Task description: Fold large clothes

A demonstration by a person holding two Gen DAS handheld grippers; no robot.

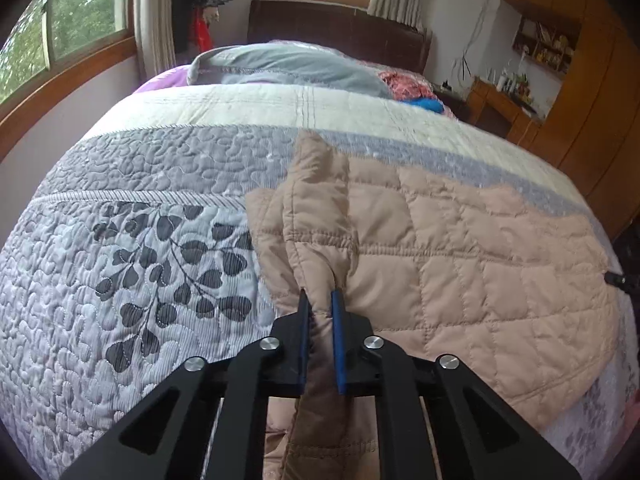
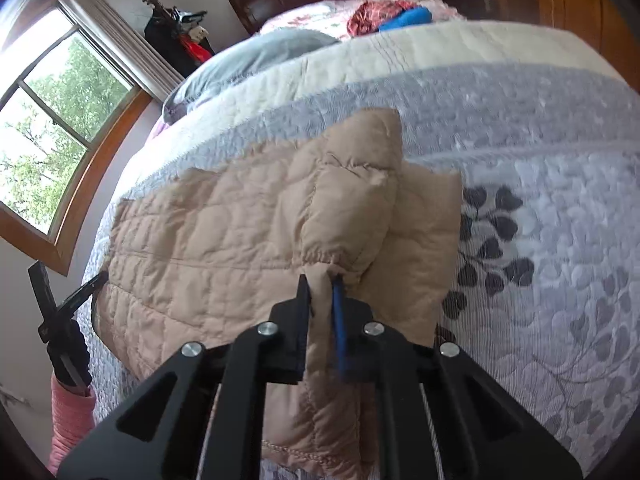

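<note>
The tan quilted jacket (image 1: 460, 248) lies across the bed (image 1: 160, 184). The left tool (image 1: 319, 295) and right tool (image 2: 320, 280) each pinch a jacket fold. Only the right view's lower left shows the gloved left hand (image 2: 66, 350).

A quilted bedspread (image 1: 160, 184) covers the bed, grey and cream in bands, with a dark leaf sprig (image 1: 168, 264) stitched into it. Near the dark wooden headboard (image 1: 336, 28) lies a grey pillow (image 1: 288, 64), and beside it a red patterned cloth (image 1: 404, 82) touching something blue (image 1: 426, 105). Windows with wooden frames (image 1: 68, 16) show green trees outside, pale curtains (image 1: 154, 12) hanging beside them. Wooden cupboards and shelves (image 1: 560, 52) stand along the far wall, cluttered with small items.
</note>
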